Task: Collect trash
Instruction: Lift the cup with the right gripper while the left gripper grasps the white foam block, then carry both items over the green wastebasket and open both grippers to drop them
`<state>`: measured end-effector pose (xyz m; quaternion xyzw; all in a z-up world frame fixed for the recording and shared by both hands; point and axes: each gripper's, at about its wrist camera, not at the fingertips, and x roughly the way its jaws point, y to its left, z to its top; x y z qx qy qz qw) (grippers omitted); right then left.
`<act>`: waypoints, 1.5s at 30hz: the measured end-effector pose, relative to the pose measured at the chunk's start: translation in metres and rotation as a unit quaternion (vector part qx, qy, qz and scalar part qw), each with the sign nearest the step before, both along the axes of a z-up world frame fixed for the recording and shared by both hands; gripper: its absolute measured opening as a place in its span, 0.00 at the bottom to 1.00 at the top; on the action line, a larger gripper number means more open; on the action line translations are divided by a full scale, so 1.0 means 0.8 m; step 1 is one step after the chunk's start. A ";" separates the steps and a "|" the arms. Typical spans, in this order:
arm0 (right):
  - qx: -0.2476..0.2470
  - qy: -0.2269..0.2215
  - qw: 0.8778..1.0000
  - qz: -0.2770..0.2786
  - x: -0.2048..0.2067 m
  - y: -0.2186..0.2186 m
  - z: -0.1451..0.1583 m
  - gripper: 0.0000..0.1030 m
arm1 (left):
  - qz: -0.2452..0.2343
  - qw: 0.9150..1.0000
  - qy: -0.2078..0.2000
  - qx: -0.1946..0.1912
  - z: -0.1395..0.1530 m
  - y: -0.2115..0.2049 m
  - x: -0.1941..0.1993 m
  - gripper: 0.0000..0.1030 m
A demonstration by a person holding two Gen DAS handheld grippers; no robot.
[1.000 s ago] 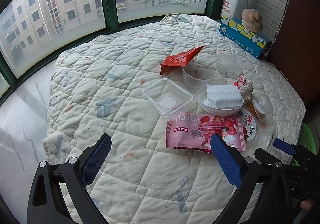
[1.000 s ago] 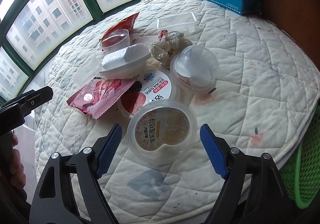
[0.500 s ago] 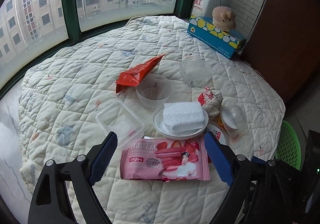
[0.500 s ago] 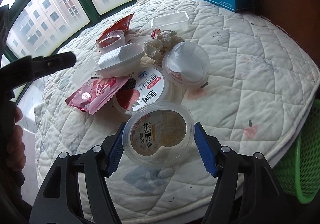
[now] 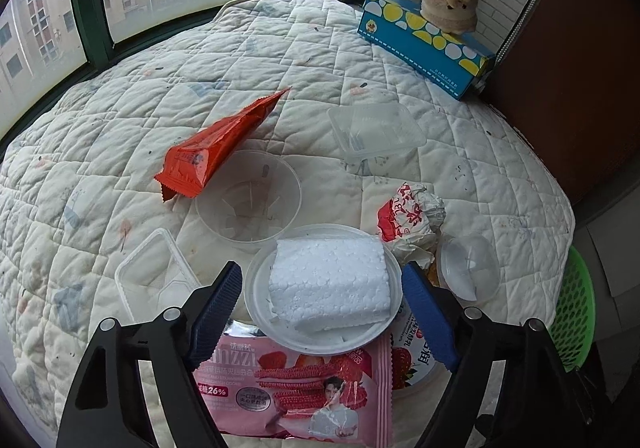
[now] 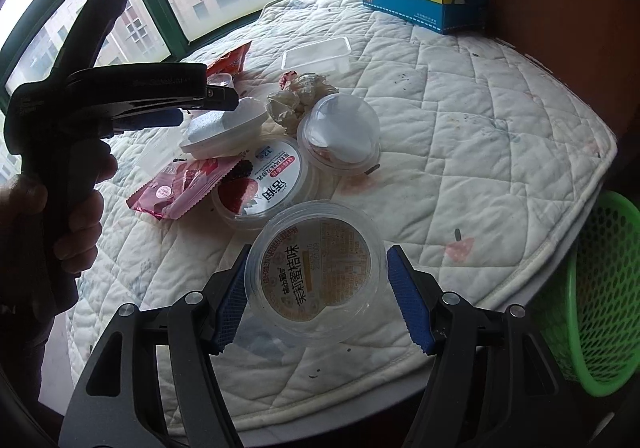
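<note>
In the right wrist view, the right gripper (image 6: pixel 316 296) sits at the lower middle of the frame with its blue pads clamped on the sides of a clear plastic tub with an orange label (image 6: pixel 318 274), which is lifted clear of the quilted table cover (image 6: pixel 480 151). In the left wrist view, the left gripper (image 5: pixel 322 308) hangs at the lower middle of the frame; its jaws have just been closing and stand on either side of a white bowl (image 5: pixel 320 336) that carries a block of white foam (image 5: pixel 330 284), though whether the pads press on its rim I cannot tell. Below the bowl lies a pink biscuit wrapper (image 5: pixel 296 388). Higher in that frame lie a clear round cup (image 5: pixel 248 201), a red snack packet (image 5: pixel 220 147) and a clear tray (image 5: pixel 376 129). A green basket (image 6: pixel 600 288) stands at the right edge, below the table.
</note>
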<state>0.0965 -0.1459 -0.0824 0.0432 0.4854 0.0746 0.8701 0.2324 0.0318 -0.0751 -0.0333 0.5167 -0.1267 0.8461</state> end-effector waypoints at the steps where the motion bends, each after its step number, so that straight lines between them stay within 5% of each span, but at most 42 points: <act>1: 0.000 0.000 1.000 -0.002 -0.001 -0.002 0.000 0.64 | 0.000 1.000 0.005 -0.003 -0.003 -0.001 0.002 0.74; 7: 0.001 -0.002 1.000 -0.010 -0.009 -0.009 0.002 0.64 | -0.005 0.999 0.026 -0.020 -0.016 -0.004 0.007 0.59; 11: 0.001 -0.006 1.000 -0.017 -0.014 -0.017 0.005 0.64 | -0.006 1.000 0.015 -0.019 -0.011 -0.006 0.004 0.59; 25: 0.000 -0.034 0.997 -0.072 -0.048 -0.082 0.029 0.64 | -0.035 0.996 -0.077 -0.037 0.081 -0.032 -0.054 0.58; 32: -0.021 -0.037 0.988 -0.150 -0.073 -0.166 0.028 0.64 | -0.101 0.989 -0.084 -0.067 0.100 -0.102 -0.095 0.58; 45: -0.056 0.000 0.961 -0.272 -0.126 -0.321 -0.007 0.65 | -0.198 0.976 -0.054 -0.068 0.075 -0.258 -0.140 0.58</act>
